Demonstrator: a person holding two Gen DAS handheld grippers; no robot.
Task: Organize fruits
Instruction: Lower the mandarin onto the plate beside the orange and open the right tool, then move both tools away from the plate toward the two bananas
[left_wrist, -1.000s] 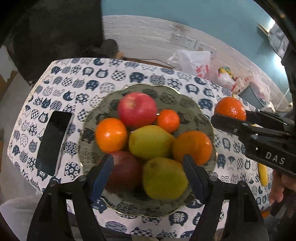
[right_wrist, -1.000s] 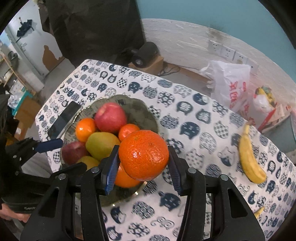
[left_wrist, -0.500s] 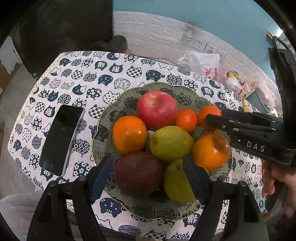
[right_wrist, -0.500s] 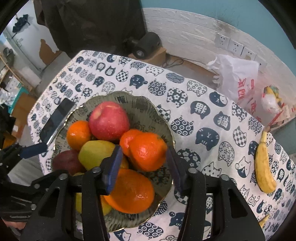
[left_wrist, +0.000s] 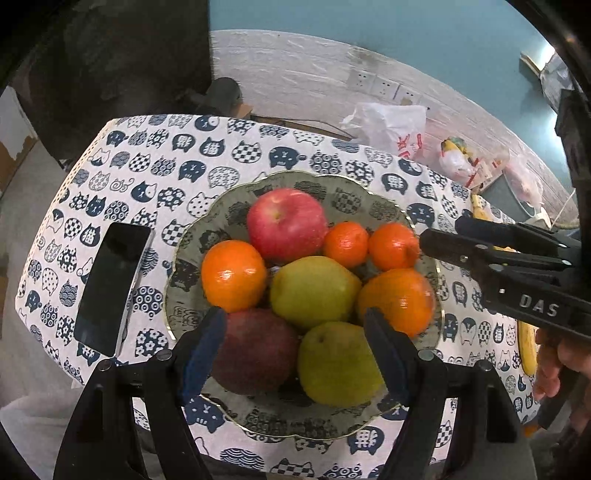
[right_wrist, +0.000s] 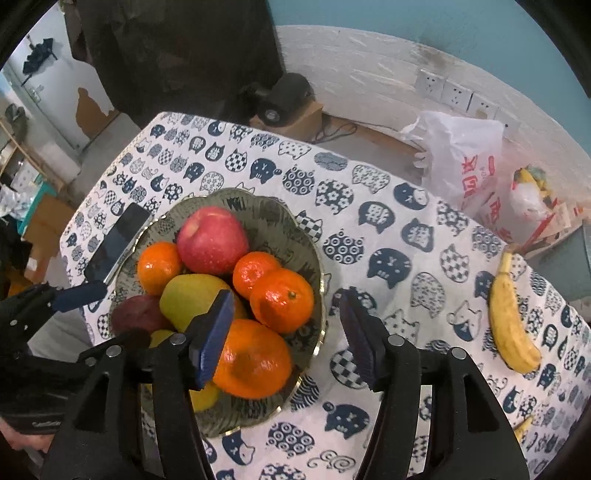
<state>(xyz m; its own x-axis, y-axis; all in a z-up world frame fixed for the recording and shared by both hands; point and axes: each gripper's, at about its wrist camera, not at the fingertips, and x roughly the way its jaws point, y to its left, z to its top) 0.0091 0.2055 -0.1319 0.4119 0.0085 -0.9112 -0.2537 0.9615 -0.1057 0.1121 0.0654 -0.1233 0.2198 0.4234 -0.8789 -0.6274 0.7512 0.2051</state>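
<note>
Now both tongs, right gripper (right_wrist: 286, 332) and left gripper (left_wrist: 295, 356), are wide and empty; the banana (right_wrist: 511, 325) probably goes into the bowl (right_wrist: 295, 229) next.

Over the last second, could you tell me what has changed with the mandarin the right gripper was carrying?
The right gripper brought the mandarin down into the bowl, let it go beside the small mandarin, and now stands open and drawn back over the bowl's edge. The left gripper remains open over the near fruit. The red apple, phone and banana have not moved.
</note>
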